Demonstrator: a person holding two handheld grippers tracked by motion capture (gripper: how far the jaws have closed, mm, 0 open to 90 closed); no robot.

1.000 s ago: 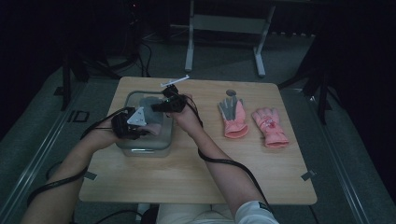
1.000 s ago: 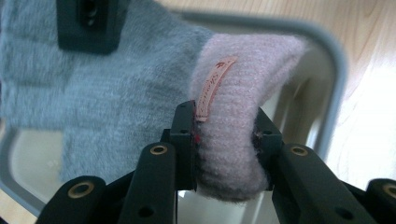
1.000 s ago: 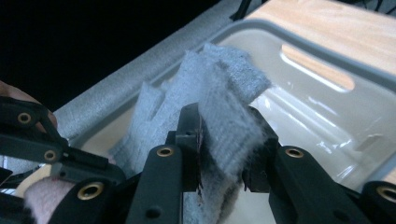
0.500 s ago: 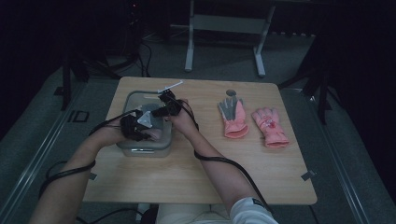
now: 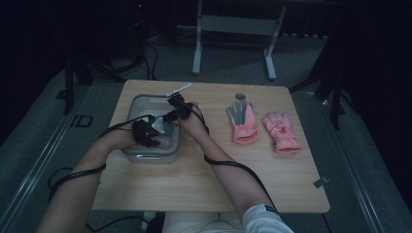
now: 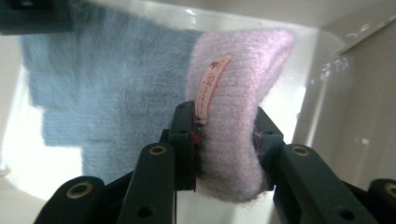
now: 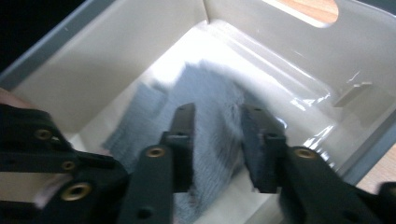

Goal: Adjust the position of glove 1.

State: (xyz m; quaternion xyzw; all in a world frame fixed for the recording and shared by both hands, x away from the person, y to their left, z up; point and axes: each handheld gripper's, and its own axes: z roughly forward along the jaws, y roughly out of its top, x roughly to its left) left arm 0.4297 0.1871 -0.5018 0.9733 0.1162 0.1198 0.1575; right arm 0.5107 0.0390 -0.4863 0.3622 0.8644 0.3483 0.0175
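Pink cuff [image 6: 233, 121] is sitting clamped in the left claw [image 6: 226, 140] inside the bin [image 5: 127, 151], while the right claw [image 7: 215, 140], just opening, is straddling grey knit [image 7: 212, 135].

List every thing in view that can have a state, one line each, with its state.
Left gripper: shut on the pink cuff of the grey knit glove.
Right gripper: jaws just opening, astride the grey knit glove's other end.
Bin: open-topped, upright, glove inside.
Two pink gloves: flat on the table, apart.
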